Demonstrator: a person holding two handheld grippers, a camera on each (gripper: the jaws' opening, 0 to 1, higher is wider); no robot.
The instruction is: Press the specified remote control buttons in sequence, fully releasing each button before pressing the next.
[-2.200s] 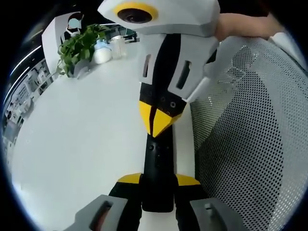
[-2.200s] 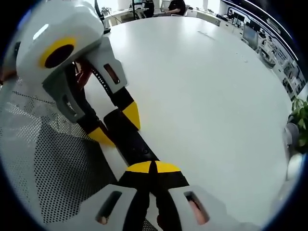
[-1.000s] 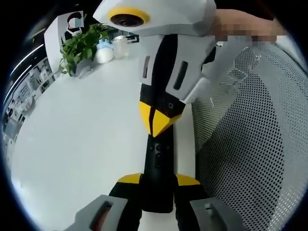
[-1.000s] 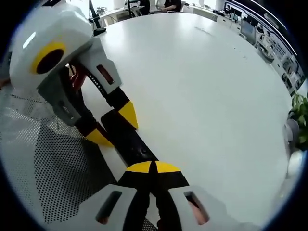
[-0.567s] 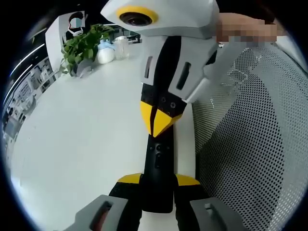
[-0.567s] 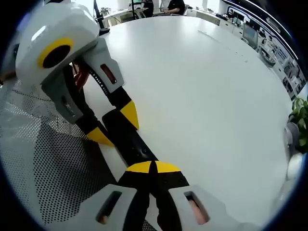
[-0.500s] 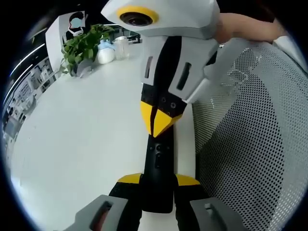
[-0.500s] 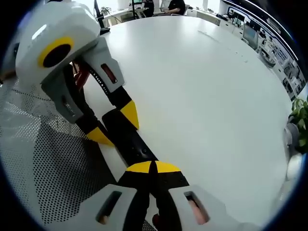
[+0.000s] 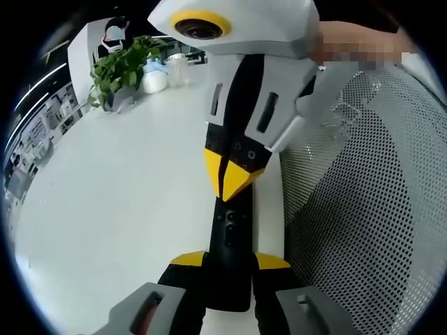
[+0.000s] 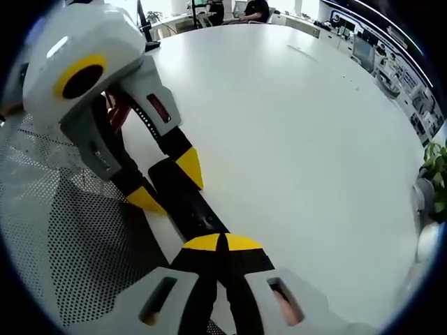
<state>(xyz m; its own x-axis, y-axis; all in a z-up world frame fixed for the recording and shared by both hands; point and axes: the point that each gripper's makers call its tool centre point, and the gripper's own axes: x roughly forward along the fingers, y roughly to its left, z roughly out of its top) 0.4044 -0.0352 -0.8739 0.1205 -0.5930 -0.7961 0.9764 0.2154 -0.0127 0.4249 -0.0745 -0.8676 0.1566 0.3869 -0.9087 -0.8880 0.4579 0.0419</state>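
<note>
1. Two grippers: left gripper (image 9: 227,262) clamps the near end of the black remote control (image 9: 228,237); right gripper (image 9: 232,183), jaws closed, tip down on its buttons.
2. Beside both: mesh chair (image 9: 363,209), white table (image 9: 119,195).
3. Risk: off-centre tip pressure slips to a neighbouring button.

Bright, even light (edges fisheye-warped).

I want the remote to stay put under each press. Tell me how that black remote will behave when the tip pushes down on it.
The remote looks slim, stiff and flat, so it probably won't bend or tip. The white table seems smooth, so it could slide, though the left gripper braces one end. The right gripper bears near the other end with shut jaws, which may rock it.
</note>
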